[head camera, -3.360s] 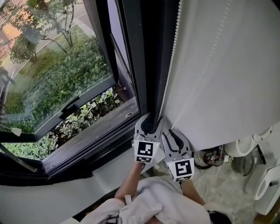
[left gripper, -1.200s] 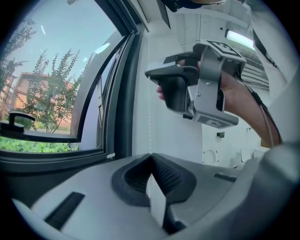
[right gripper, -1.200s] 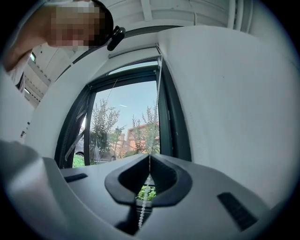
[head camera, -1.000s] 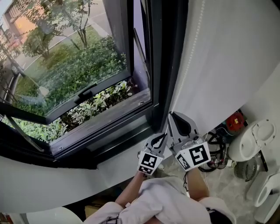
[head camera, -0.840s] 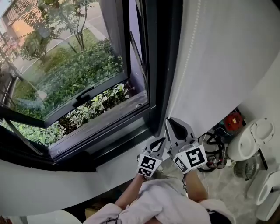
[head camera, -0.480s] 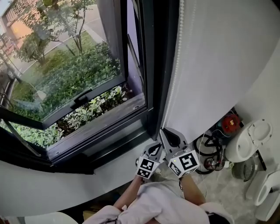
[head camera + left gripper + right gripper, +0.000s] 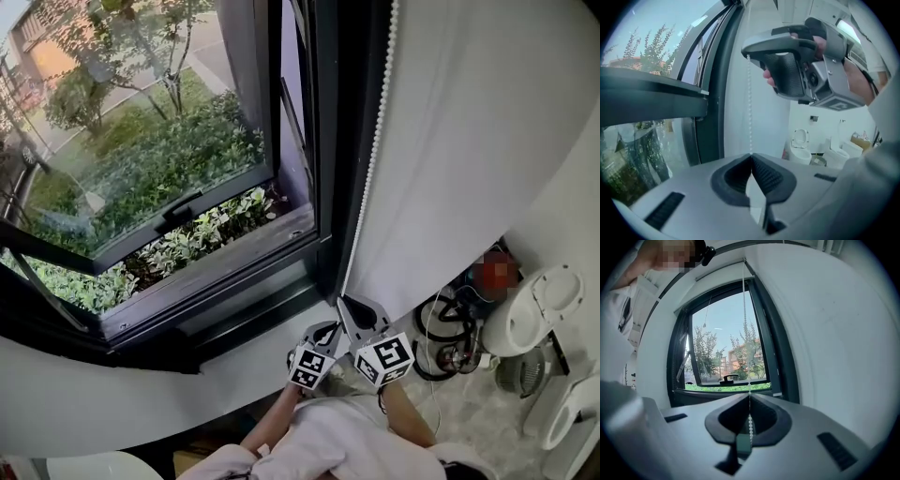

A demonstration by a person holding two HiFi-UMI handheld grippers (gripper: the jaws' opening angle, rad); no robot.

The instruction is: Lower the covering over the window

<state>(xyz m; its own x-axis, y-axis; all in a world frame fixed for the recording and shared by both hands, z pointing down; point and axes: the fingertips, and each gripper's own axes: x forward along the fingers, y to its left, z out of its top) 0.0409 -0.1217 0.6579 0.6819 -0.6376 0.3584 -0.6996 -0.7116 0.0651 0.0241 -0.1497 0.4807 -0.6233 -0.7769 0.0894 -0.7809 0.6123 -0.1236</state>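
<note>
Left hand-held gripper [image 7: 328, 328]: yours, closed tight on the bead chain [image 7: 371, 159], low beside the window frame [image 7: 323, 131].
Right hand-held gripper [image 7: 350, 301]: clamped on that chain, just higher along the frame.
Progress: judged early; no covering crosses the glass [image 7: 726, 352]; most pulling is left to you.
Right gripper view only: whole pane bare.
Left gripper view only: toilet [image 7: 800, 140] beyond the frame.

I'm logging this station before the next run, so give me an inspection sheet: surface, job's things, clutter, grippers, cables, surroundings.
Surface: white ledge under the window, nothing seen on it.
Job's things: white blind hangs beside the open window; bead chain runs down its edge.
Clutter: round grilled object on the floor.
Grippers: left gripper and right gripper both shut on the bead chain, right higher.
Cables: dark coil on the floor.
Surroundings: toilet, greenery outside.
</note>
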